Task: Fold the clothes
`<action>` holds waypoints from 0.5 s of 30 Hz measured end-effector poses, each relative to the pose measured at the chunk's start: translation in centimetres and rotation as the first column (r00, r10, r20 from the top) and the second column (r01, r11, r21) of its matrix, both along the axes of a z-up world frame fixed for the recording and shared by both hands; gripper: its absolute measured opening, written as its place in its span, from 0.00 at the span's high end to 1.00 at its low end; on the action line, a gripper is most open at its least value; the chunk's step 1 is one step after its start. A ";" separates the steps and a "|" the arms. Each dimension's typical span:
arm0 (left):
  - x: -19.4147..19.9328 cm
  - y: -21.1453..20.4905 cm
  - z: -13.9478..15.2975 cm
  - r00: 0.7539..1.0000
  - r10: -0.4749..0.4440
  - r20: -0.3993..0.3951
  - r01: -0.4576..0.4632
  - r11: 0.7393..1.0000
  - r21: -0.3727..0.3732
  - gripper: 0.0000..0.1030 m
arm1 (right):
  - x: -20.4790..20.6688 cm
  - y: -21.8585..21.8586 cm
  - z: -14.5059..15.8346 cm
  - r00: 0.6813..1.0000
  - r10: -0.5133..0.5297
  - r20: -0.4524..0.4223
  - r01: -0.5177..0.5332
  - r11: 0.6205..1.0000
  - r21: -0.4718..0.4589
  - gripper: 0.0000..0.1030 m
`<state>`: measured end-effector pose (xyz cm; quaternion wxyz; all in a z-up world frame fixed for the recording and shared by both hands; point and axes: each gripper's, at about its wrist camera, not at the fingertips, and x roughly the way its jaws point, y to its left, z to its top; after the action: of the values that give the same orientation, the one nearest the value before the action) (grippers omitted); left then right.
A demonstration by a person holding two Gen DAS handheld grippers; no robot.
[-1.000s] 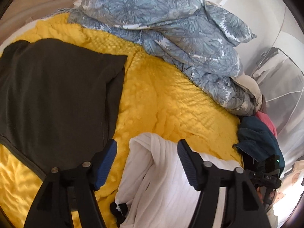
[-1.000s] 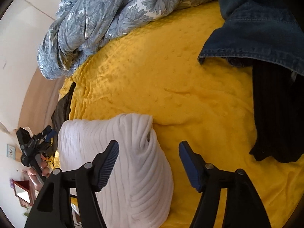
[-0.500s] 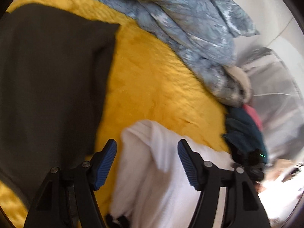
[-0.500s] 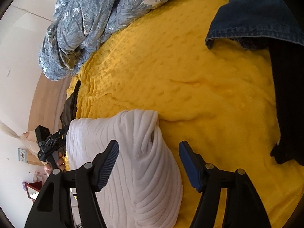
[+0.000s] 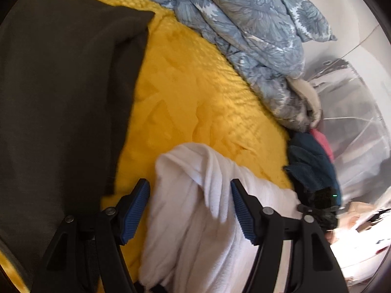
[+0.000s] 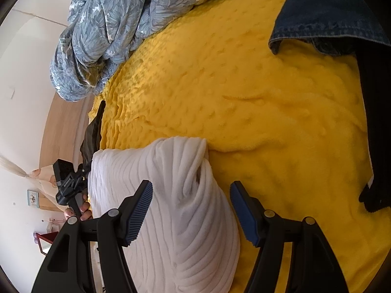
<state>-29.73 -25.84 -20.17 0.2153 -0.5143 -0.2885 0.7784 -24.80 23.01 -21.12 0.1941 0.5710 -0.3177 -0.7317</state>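
We work over a bed whose dimpled yellow plush blanket [image 6: 256,112] fills both views. A crumpled blue floral duvet [image 5: 256,36] is heaped along its far edge, a smooth dark garment [image 5: 61,97] lies flat at left, and stiff denim [image 6: 330,12] at right. The ribbed white garment [image 6: 185,207] bunches between our left hand-held gripper [image 5: 190,210] and right hand-held gripper [image 6: 191,211]; both stand wide apart, pads not pressing the cloth.

My right gripper [image 6: 191,210] stood wide over the white ribbed garment [image 6: 171,195] | pads not pressing it | yellow blanket [image 6: 268,122] beneath | denim [image 6: 325,12] upper right | floral duvet [image 6: 117,24] upper left | my left gripper [image 6: 69,185] beyond the garment's left edge.
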 end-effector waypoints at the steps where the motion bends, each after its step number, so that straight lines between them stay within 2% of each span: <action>1: 0.0 0.0 0.0 1.000 -0.001 -0.004 0.001 1.000 0.024 0.32 | 0.0 0.1 0.0 1.000 -0.001 0.001 0.001 1.000 -0.006 0.34; 7: -0.1 0.2 0.4 1.000 -0.015 -0.026 0.018 0.994 0.108 0.30 | 0.1 0.3 -0.2 1.000 0.001 0.009 -0.001 1.000 -0.031 0.34; 15: 0.1 1.3 1.0 0.996 -0.069 -0.057 0.076 0.989 0.124 0.30 | 0.0 0.4 -0.4 1.000 0.001 0.013 0.000 0.998 -0.056 0.34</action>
<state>-29.62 -24.50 -19.15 0.2829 -0.4892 -0.3124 0.7636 -24.84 23.44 -21.56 0.2082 0.5699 -0.3393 -0.7188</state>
